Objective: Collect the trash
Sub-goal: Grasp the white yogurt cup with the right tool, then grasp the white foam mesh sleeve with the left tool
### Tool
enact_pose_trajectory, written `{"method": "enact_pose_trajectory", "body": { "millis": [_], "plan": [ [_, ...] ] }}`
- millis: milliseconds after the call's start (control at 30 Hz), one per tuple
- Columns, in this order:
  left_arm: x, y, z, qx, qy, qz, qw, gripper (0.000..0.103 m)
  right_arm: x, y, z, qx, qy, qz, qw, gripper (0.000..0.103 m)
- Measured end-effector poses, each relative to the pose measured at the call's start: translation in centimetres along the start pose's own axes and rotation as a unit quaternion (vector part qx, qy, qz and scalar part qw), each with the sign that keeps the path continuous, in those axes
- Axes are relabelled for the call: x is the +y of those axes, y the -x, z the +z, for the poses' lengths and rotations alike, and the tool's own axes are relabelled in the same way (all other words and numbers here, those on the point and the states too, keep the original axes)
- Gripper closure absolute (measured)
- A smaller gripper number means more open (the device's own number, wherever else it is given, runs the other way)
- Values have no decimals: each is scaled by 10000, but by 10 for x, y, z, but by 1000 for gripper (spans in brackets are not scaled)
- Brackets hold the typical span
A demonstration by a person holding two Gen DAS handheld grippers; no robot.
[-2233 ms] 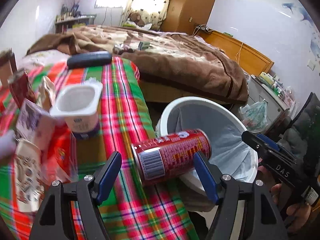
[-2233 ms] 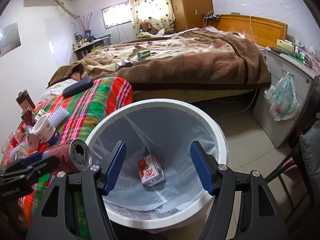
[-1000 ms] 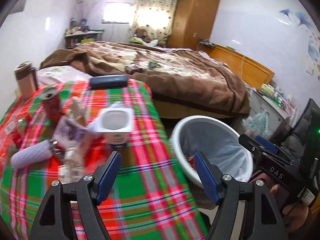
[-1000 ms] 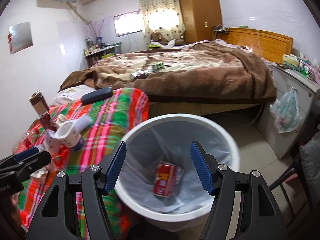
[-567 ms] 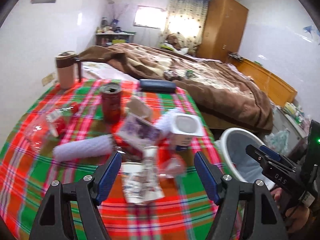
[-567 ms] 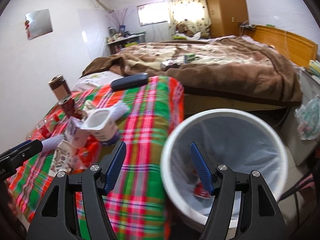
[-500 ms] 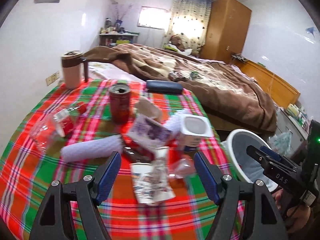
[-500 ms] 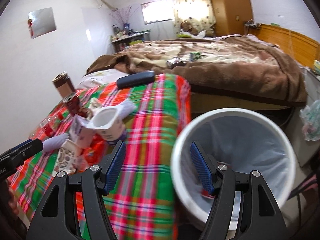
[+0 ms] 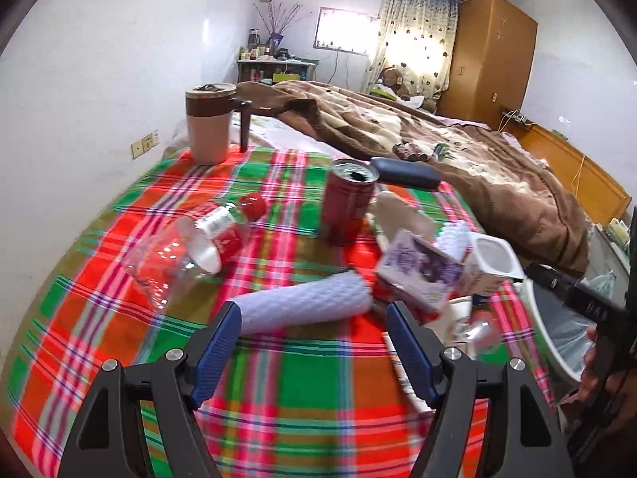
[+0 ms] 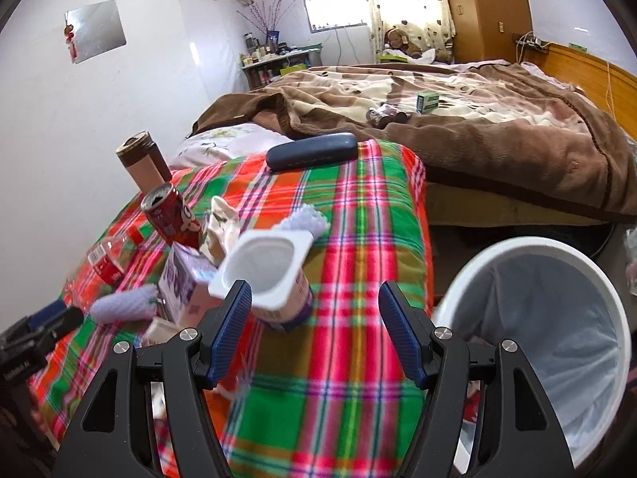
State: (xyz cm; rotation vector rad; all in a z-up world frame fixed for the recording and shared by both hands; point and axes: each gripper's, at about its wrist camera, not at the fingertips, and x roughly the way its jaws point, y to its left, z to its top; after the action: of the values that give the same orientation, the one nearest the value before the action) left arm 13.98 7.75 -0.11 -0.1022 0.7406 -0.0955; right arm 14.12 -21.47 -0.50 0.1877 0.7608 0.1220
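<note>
Trash lies on a plaid-covered table [image 9: 278,390]: a white foam sleeve [image 9: 302,307], an upright red can [image 9: 347,203], a clear plastic bottle [image 9: 191,251] on its side, a purple carton [image 9: 418,271] and a white yogurt cup [image 10: 266,275]. My left gripper [image 9: 314,342] is open just in front of the foam sleeve, nothing between its fingers. My right gripper [image 10: 314,330] is open over the table's edge, with the yogurt cup just beyond its left finger [image 10: 229,330]. The white lined bin [image 10: 557,318] stands on the floor to the right of the table.
A brown-lidded mug [image 9: 209,123] and a dark blue case [image 9: 406,173] stand at the table's far side. Behind is a bed with a brown blanket [image 10: 477,135]. A wooden wardrobe [image 9: 489,59] is at the back. A hand [image 9: 597,374] holds the right gripper near the bin.
The red can left my left gripper and landed in the bin. Both grippers then swung left, away from the bin and over the littered table.
</note>
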Motion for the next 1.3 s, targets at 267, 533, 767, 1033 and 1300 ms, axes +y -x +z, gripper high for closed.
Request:
{"method": "enact_pose_trajectory", "body": {
  "millis": [267,533,767,1033,1300],
  "plan": [
    [12,-25,13,224,-320,-103,9992,25,7,-26,9,260,-251,90,9993,50],
    [10,-52,21,390,-743,31,9965,25,8,-38,2,575,-248,-23,9980,82],
    [8,-72,13,720,-915,-160,9931,25,3,-34,-8,662,-315,23,9973,92],
    [-5,-68,-7,1063,-1062,-476,9875,25,1,-31,-18,719,-308,97,9969,93],
    [-3,-50,2,800,-1088,-629,9888,25,0,-31,-21,685,-285,95,9972,93]
  ]
}}
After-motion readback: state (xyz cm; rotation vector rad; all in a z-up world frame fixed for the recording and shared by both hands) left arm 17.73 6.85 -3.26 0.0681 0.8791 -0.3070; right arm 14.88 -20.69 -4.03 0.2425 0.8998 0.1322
